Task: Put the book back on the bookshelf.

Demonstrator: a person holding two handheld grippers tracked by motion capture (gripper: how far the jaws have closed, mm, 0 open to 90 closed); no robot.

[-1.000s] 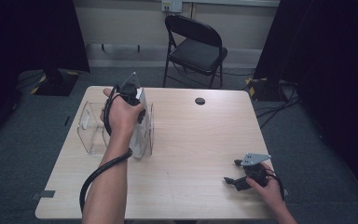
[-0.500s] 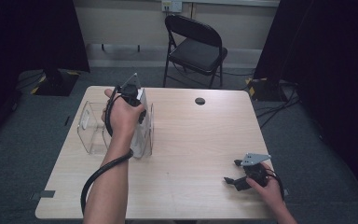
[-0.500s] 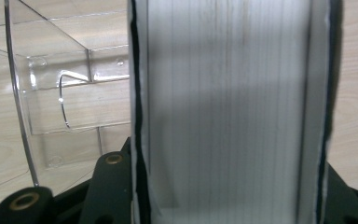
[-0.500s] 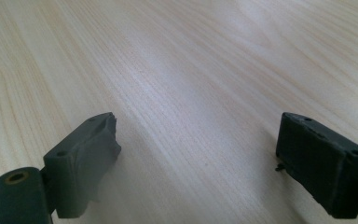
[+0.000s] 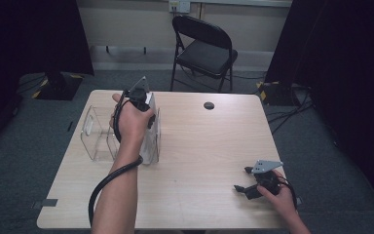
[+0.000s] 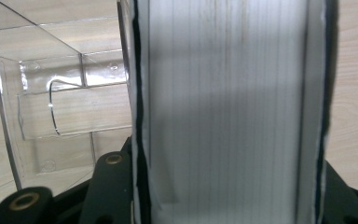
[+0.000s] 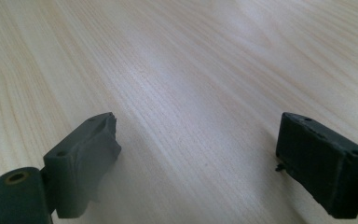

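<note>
A thick book [image 5: 152, 138] with white pages and dark covers stands upright at the right end of a clear plastic rack [image 5: 94, 132] on the left half of the table. My left gripper [image 5: 140, 108] comes down on the book from above and is shut on it. In the left gripper view the book's page edge [image 6: 228, 93] runs between the two jaws, with the clear plastic rack [image 6: 51, 107] beside it. My right gripper [image 5: 245, 181] rests low near the table's front right corner. Its jaws stand open over bare wood, the right gripper [image 7: 198, 154] holding nothing.
A small black round object [image 5: 208, 105] lies near the far edge of the wooden table [image 5: 209, 146]. A black folding chair [image 5: 204, 51] stands behind the table. Cables trail on the floor at the right.
</note>
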